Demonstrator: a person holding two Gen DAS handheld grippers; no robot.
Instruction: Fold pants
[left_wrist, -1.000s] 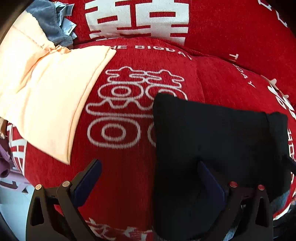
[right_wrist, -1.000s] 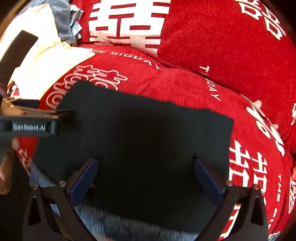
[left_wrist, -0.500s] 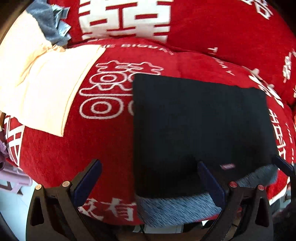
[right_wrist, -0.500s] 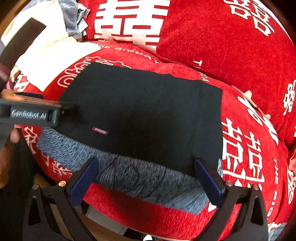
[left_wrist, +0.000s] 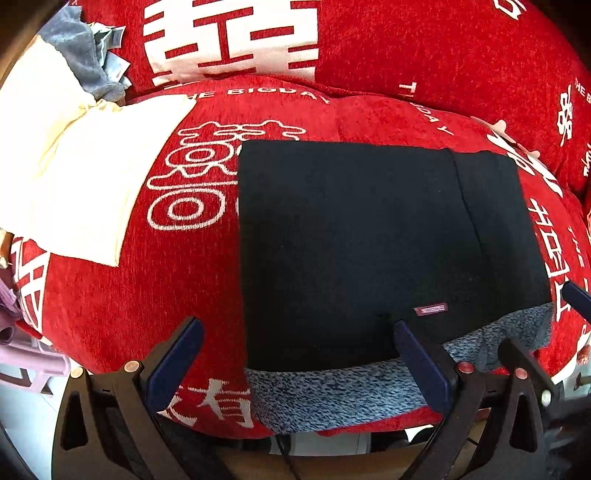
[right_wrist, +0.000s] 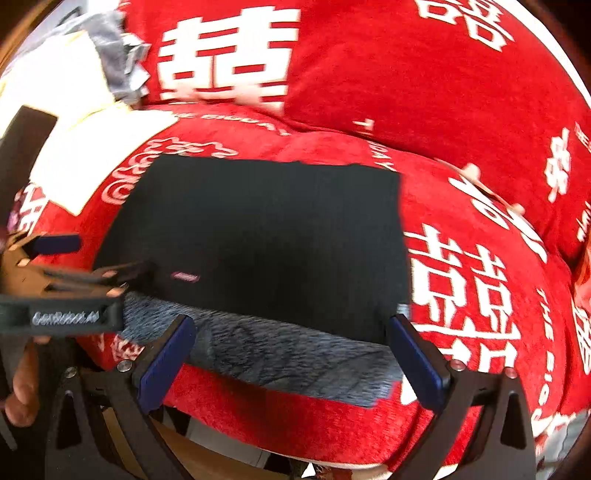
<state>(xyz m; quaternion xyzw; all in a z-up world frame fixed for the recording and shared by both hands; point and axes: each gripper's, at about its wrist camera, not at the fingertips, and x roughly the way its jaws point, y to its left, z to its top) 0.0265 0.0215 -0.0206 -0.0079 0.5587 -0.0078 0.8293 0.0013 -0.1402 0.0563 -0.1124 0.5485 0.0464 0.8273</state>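
Note:
The black pants (left_wrist: 362, 251) lie folded into a flat rectangle on a red cushion (left_wrist: 155, 302), with their grey fleece lining (left_wrist: 354, 387) showing along the near edge. The pants also show in the right wrist view (right_wrist: 266, 243). My left gripper (left_wrist: 295, 362) is open and empty, held just off the near edge of the pants. My right gripper (right_wrist: 291, 362) is open and empty, near the grey lining (right_wrist: 280, 354). The left gripper also shows from the side at the left of the right wrist view (right_wrist: 70, 258).
A folded cream garment (left_wrist: 74, 177) lies on the cushion to the left of the pants. Crumpled grey cloth (left_wrist: 81, 55) sits behind it. Red back cushions (left_wrist: 443, 55) with white characters stand behind. A pale purple object (left_wrist: 22, 354) is at the lower left.
Both grippers have pulled back from the pants toward the cushion's near edge. More of the folded pants and the grey lining have come into view.

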